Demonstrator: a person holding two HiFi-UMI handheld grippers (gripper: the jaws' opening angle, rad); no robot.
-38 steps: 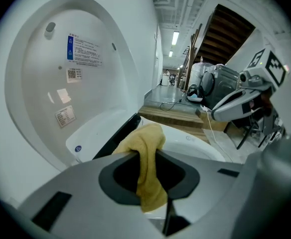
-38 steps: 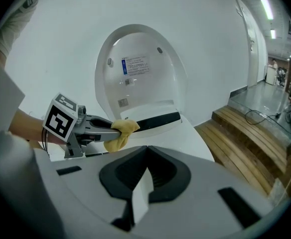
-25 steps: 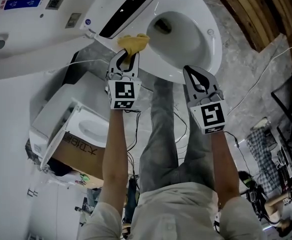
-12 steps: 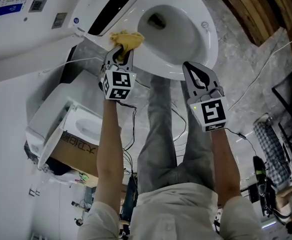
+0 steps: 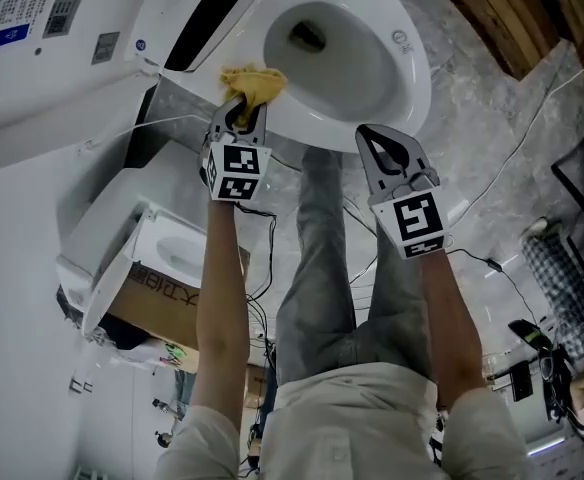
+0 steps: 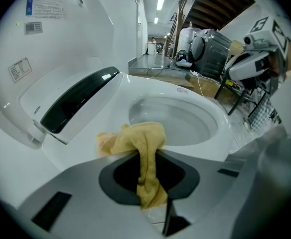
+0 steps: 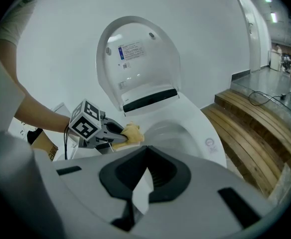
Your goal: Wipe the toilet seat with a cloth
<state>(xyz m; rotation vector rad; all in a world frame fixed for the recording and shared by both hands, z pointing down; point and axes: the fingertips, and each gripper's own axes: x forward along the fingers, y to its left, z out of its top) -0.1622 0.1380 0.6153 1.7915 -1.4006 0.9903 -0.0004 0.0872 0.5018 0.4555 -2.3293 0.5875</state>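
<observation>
The left claw (image 5: 242, 110) with the yellow cloth (image 5: 253, 82) has slid toward the upper left along the toilet rim (image 5: 410, 80); the right claw (image 5: 376, 140) has edged left and upward.

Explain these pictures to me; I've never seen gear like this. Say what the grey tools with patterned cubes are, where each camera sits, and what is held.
There is no robot: a person holds a hand-held gripper in each hand, a grey two-jaw tool carrying a marker cube. The head view comes from a camera on the person's head, looking steeply down past the arms. The two gripper views come from cameras riding on the tools, looking along their jaws. Below stands a white toilet with its lid raised. The left hand-held gripper is shut on a yellow cloth, which lies on the rim. The right hand-held gripper is shut, holds nothing, and is away from the cloth.
</observation>
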